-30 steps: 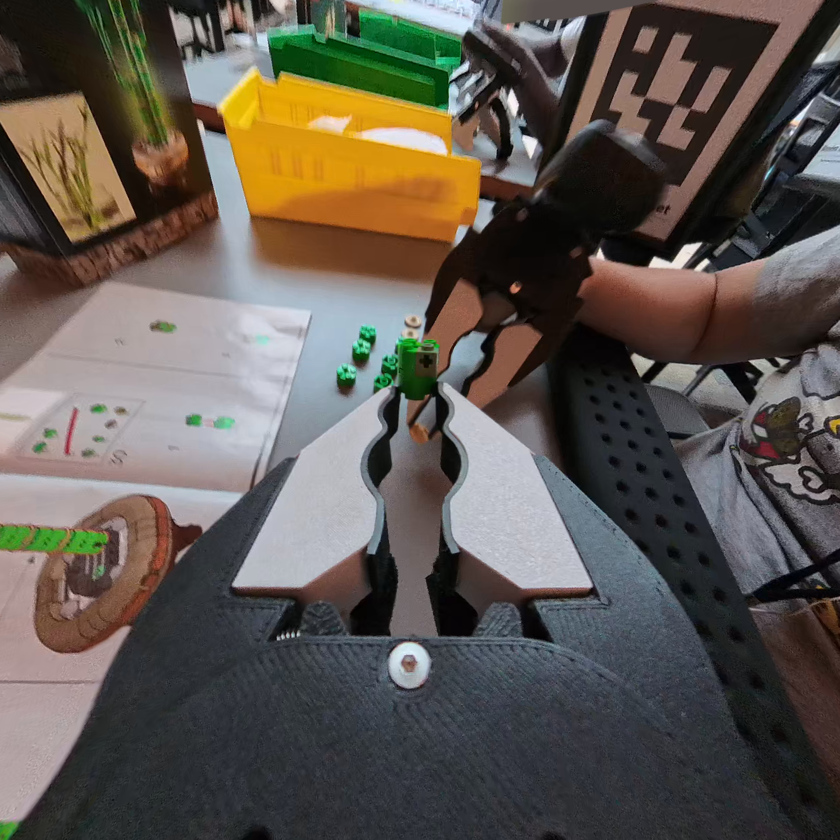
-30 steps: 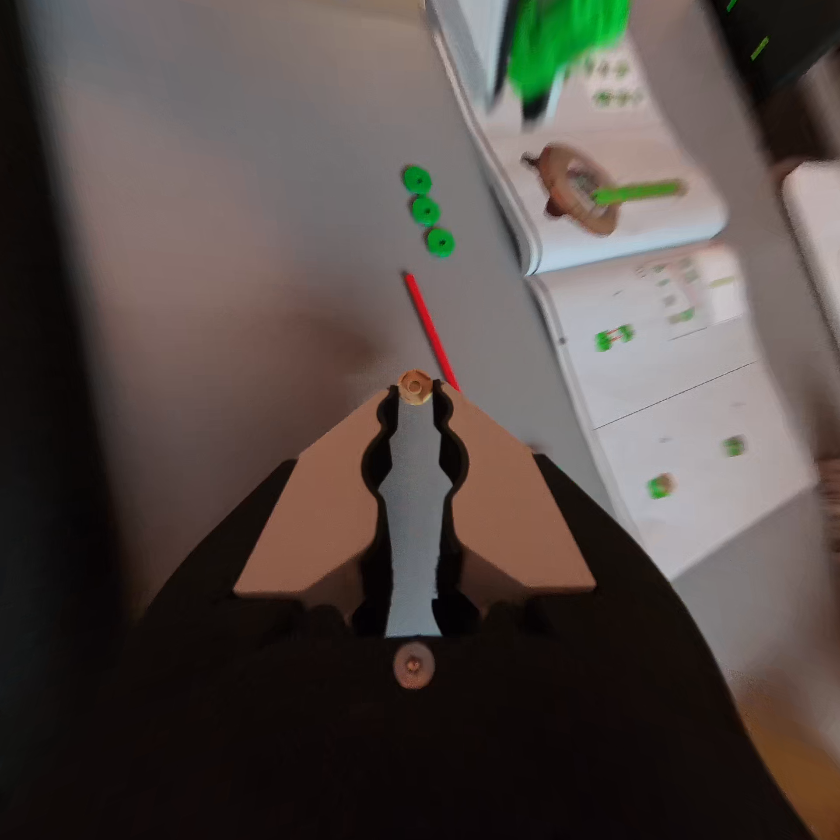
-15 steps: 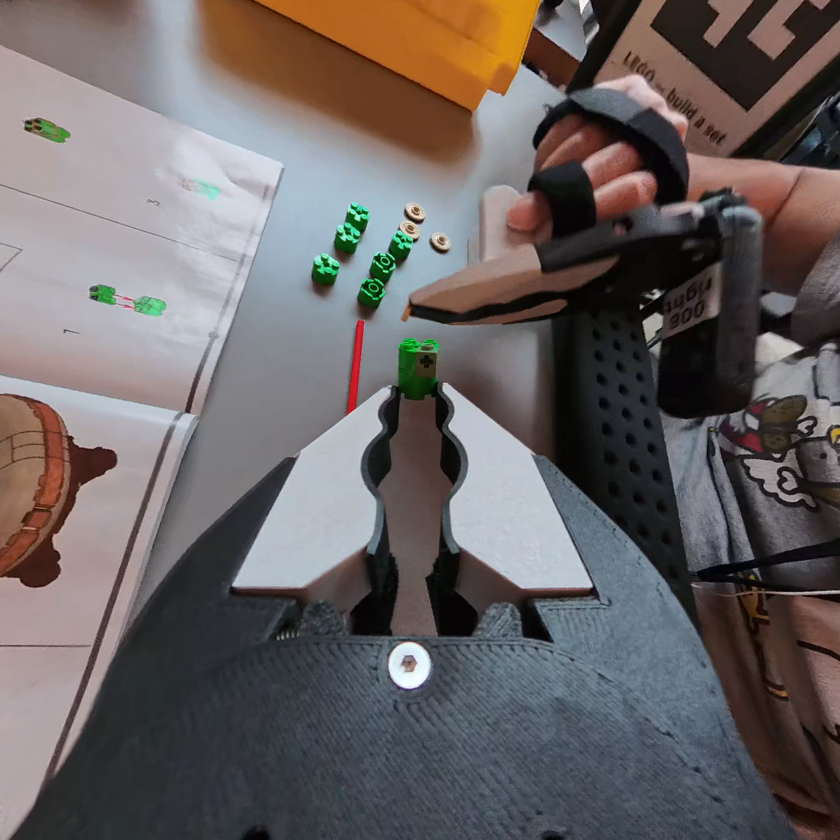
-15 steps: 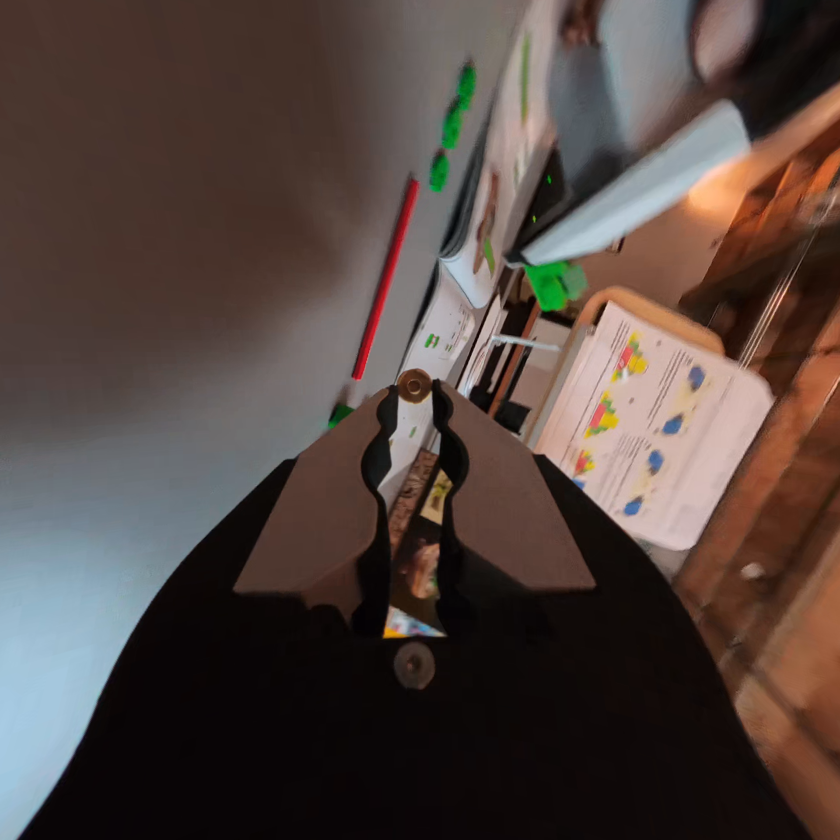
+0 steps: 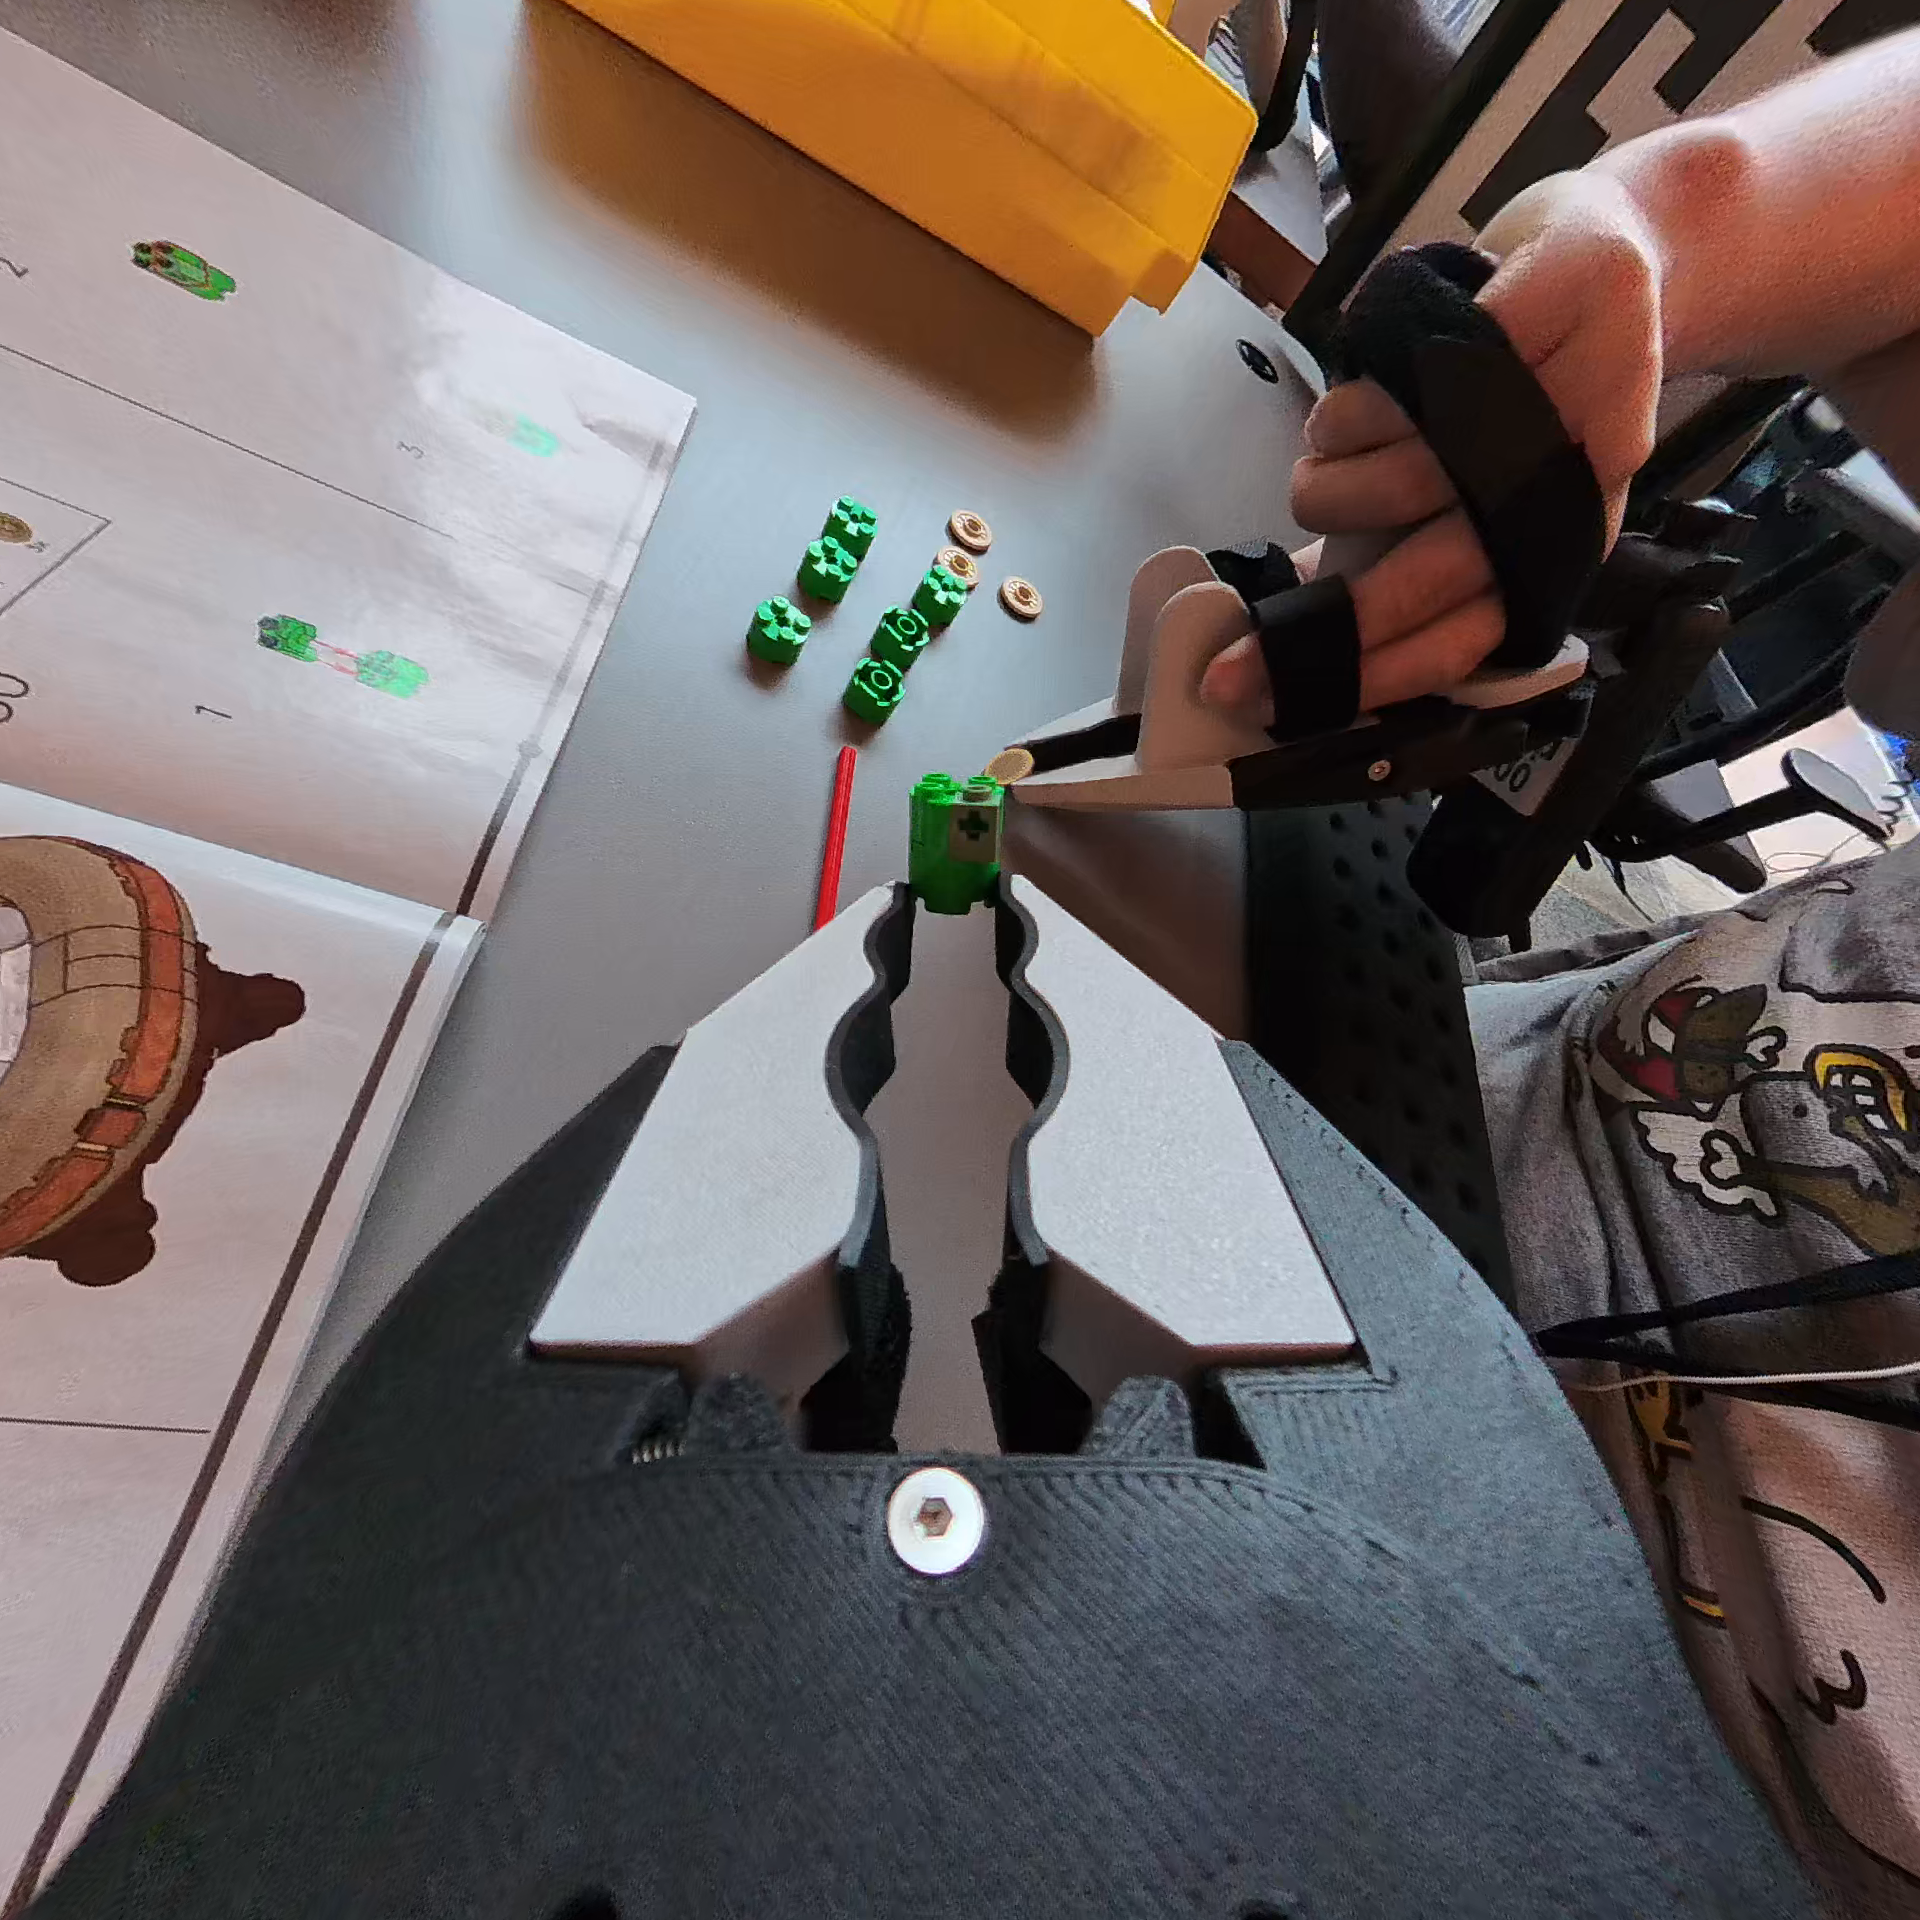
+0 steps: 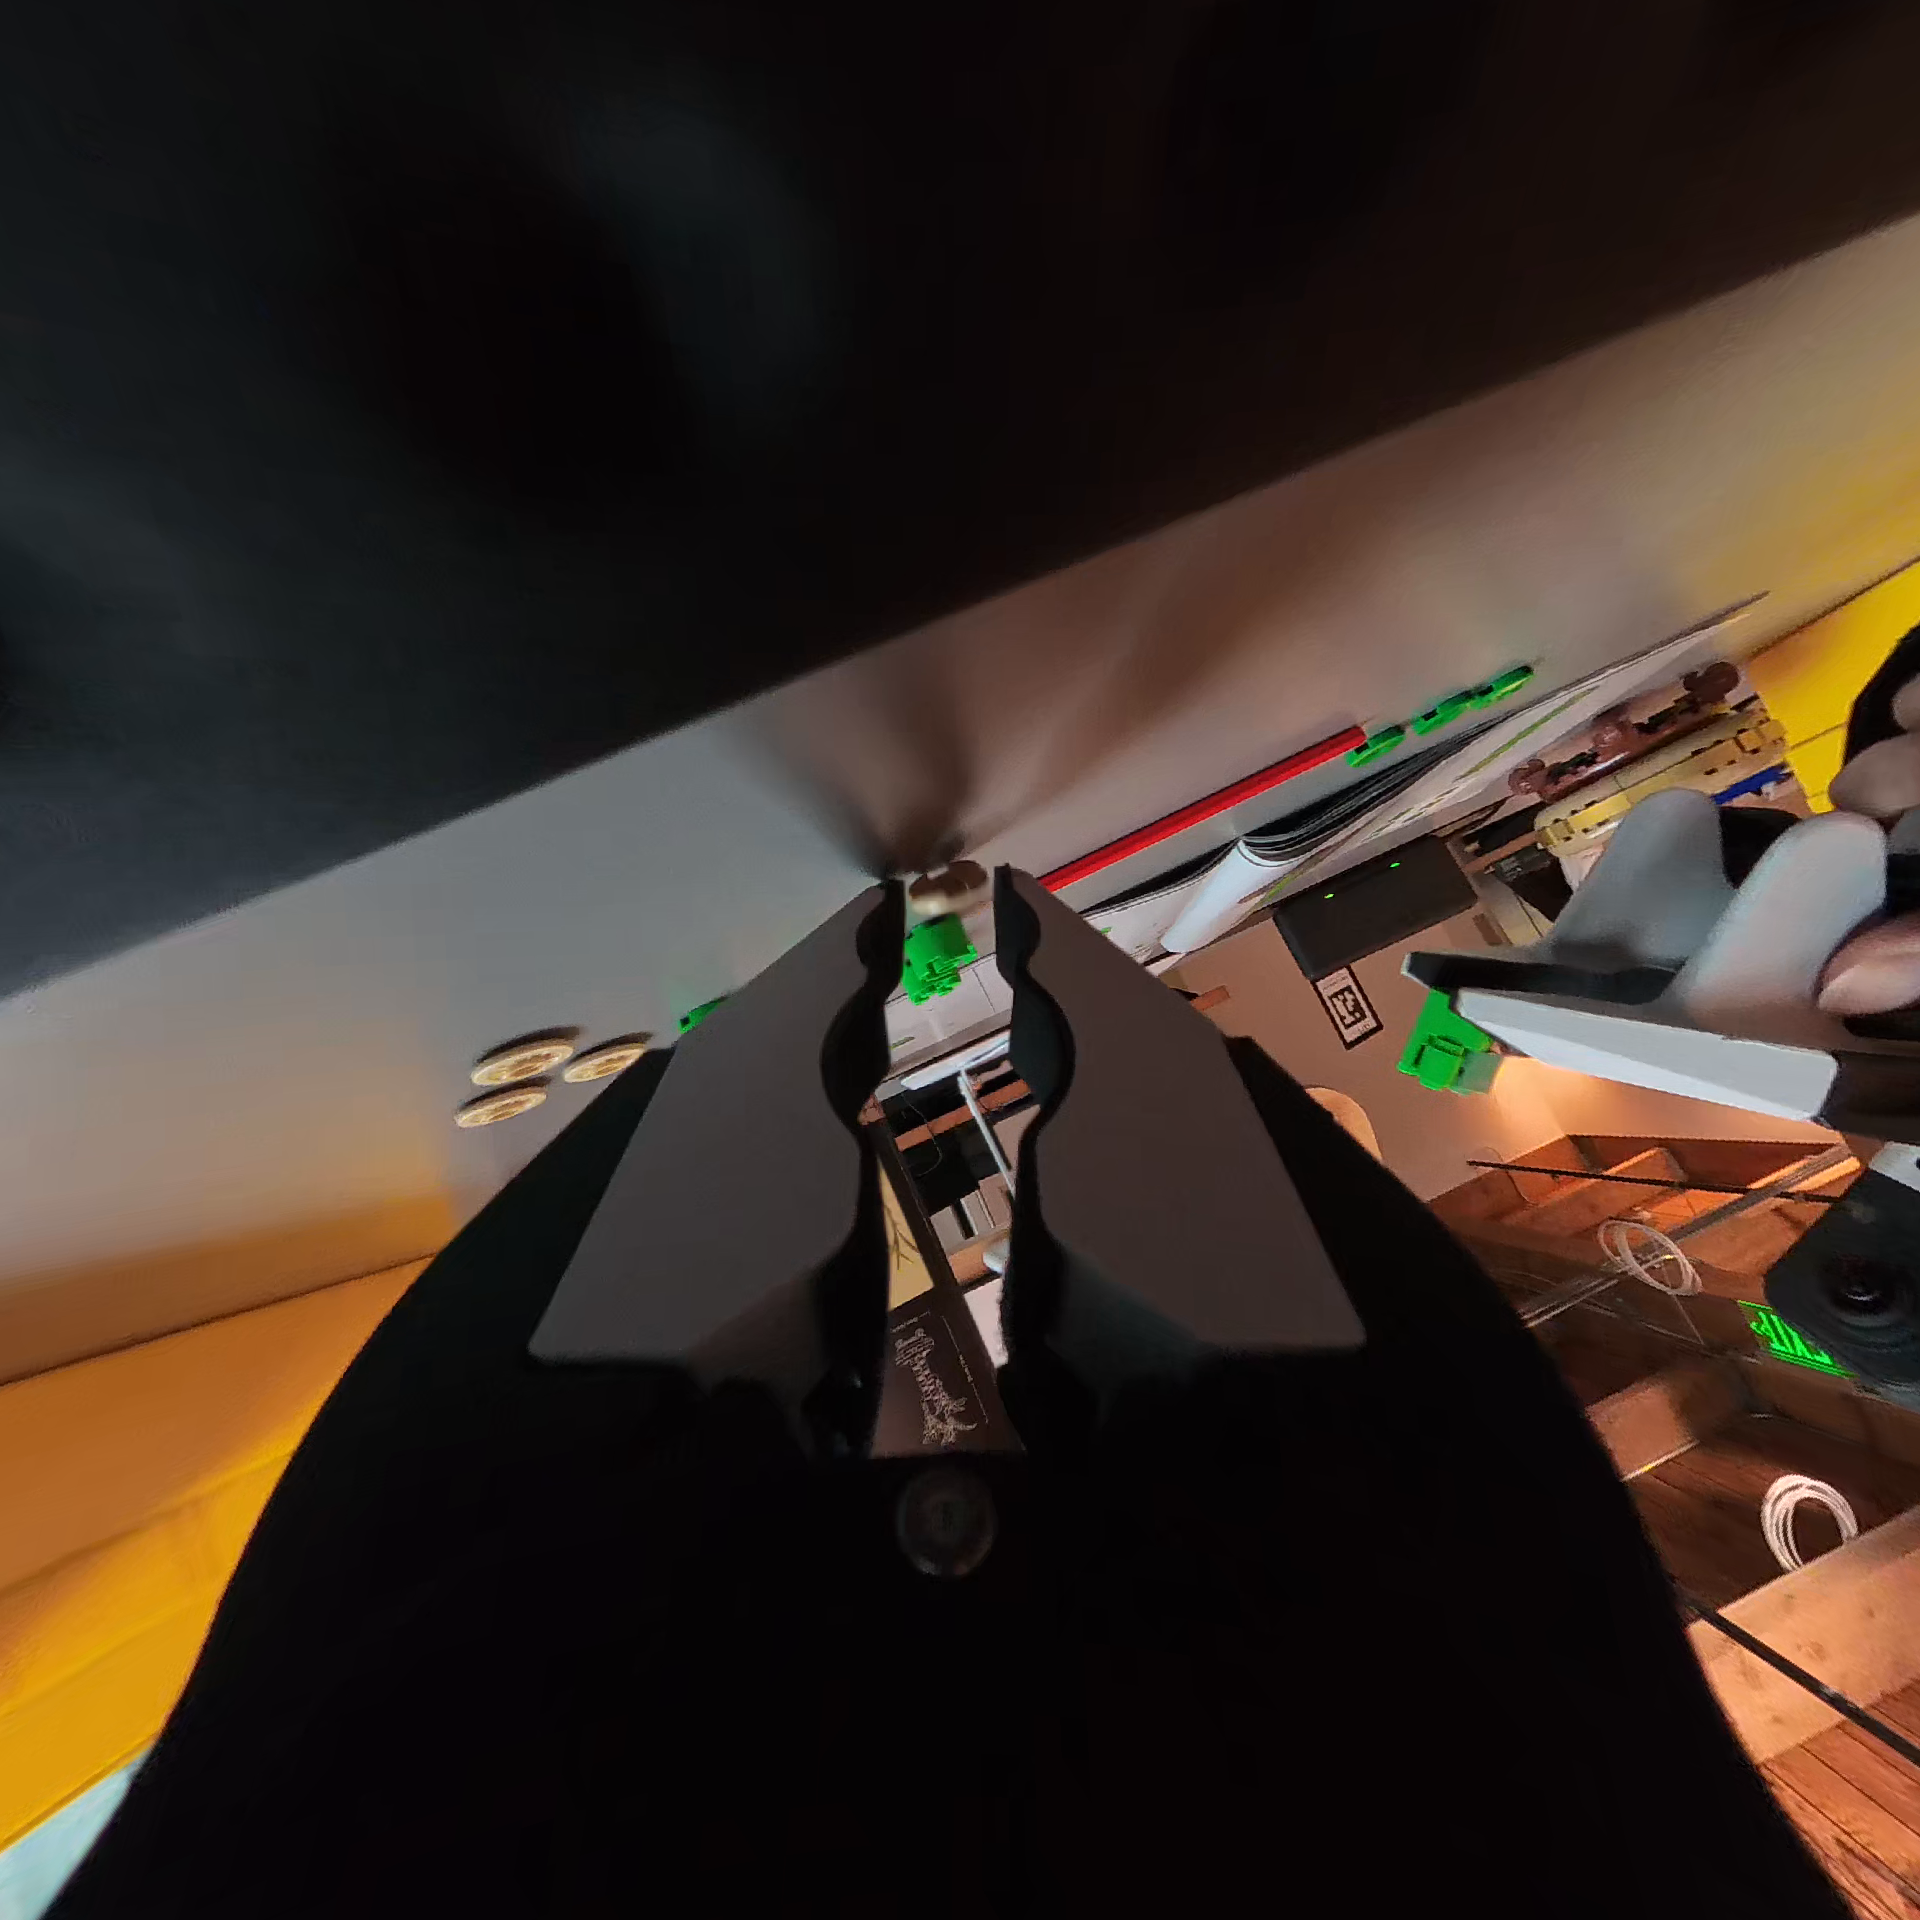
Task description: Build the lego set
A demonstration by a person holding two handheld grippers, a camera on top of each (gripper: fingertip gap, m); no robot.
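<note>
My left gripper (image 5: pixel 954 894) is shut on a green brick (image 5: pixel 956 847) with a cross-shaped hole and holds it upright above the table. My right gripper (image 5: pixel 1013 781) comes in from the right, lying on its side, shut on a tan round piece (image 5: pixel 1008 767) next to the brick's top right corner. In the right wrist view the tan round piece (image 6: pixel 940 888) sits between the tips of my right gripper (image 6: pixel 943 883). A green piece (image 6: pixel 935 961) shows just behind it. The left gripper (image 6: pixel 1455 1013) with its green brick (image 6: pixel 1444 1049) shows at the right.
A red rod (image 5: pixel 836 831) lies on the grey table (image 5: pixel 675 831) beside the brick. Several loose green bricks (image 5: pixel 831 592) and three tan round pieces (image 5: pixel 1020 597) lie beyond. An open instruction booklet (image 5: pixel 312 520) lies left. A yellow bin (image 5: pixel 935 135) stands behind.
My left gripper tipped down toward the table with the green brick. My right gripper rolled onto its side and brought the tan piece close to the brick's top.
</note>
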